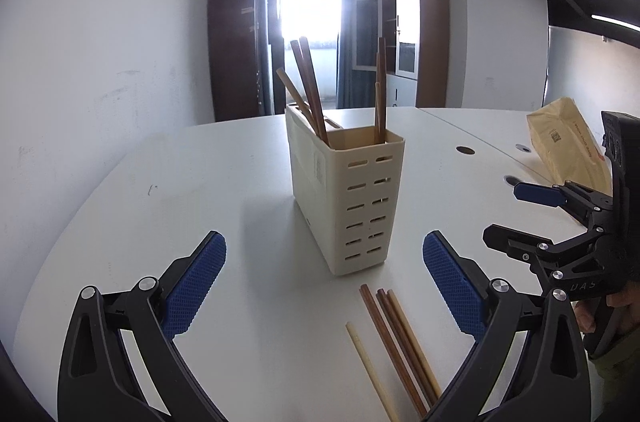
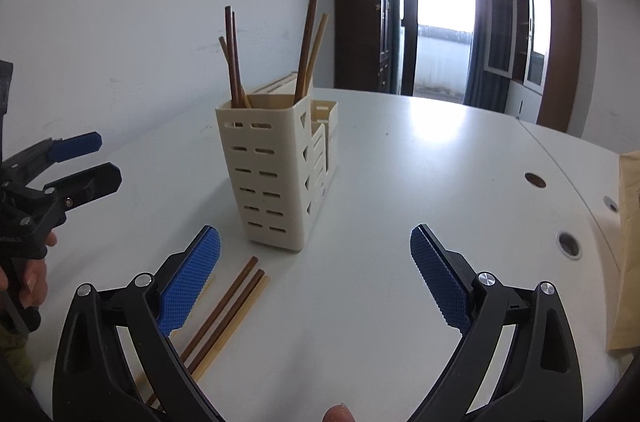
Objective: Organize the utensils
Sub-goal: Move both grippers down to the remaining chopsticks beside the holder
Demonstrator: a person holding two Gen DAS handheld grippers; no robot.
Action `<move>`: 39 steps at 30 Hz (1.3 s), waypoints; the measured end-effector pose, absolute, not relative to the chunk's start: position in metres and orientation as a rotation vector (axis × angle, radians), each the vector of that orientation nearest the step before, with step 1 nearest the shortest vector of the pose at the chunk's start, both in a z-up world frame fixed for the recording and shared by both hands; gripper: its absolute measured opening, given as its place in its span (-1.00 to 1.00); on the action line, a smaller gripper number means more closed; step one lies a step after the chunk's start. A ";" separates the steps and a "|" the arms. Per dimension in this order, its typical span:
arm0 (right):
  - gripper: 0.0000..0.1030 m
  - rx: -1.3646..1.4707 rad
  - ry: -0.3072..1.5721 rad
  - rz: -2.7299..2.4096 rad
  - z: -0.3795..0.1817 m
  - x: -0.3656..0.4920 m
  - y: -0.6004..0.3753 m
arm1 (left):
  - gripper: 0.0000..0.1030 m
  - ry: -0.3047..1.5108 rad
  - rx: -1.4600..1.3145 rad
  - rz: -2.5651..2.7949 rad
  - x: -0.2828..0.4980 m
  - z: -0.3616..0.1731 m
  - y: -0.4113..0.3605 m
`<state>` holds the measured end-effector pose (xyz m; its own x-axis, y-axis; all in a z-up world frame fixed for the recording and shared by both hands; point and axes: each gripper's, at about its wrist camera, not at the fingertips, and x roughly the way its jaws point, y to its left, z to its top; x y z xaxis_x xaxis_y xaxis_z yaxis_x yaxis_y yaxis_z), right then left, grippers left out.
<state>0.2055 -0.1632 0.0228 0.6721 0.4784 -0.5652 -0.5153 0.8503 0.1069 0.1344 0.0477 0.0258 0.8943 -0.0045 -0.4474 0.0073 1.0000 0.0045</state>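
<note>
A cream slotted utensil holder (image 1: 347, 198) stands upright on the white bench (image 1: 200, 182), with 6 brown chopsticks (image 1: 308, 86) leaning inside its front compartment, 3 at each end. On the bench just in front of the holder lie loose chopsticks (image 1: 400, 342): 3 brown ones side by side and 1 pale one (image 1: 370, 370) just beside them. The left gripper (image 1: 324, 290) hangs above the bench near these loose chopsticks, its jaws spread wide and holding nothing. The right gripper (image 2: 316, 282) sits beside it, jaws likewise wide apart and bare, with the loose chopsticks partly under its left finger (image 2: 190, 278). A tan padded envelope (image 1: 568, 146) lies on the bench well apart to the right.
</note>
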 end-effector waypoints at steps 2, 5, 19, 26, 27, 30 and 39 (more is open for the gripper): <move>0.88 -0.072 0.629 0.549 0.017 0.205 -0.161 | 0.88 0.482 -0.009 -0.012 0.134 0.018 0.050; 0.88 -0.083 0.675 0.545 0.006 0.206 -0.158 | 0.88 0.530 -0.035 -0.018 0.136 0.003 0.053; 0.62 -0.076 0.835 0.534 -0.030 0.222 -0.140 | 0.53 0.703 -0.037 -0.027 0.157 -0.034 0.056; 0.37 -0.071 0.893 0.550 -0.038 0.229 -0.127 | 0.21 0.760 -0.032 -0.031 0.166 -0.049 0.056; 0.31 -0.076 0.900 0.551 -0.040 0.230 -0.124 | 0.18 0.772 -0.027 -0.031 0.168 -0.053 0.055; 0.17 -0.085 0.920 0.563 -0.046 0.230 -0.116 | 0.15 0.794 -0.019 -0.031 0.171 -0.059 0.053; -0.18 -0.097 0.965 0.577 -0.059 0.232 -0.102 | -0.14 0.849 -0.019 -0.041 0.180 -0.073 0.053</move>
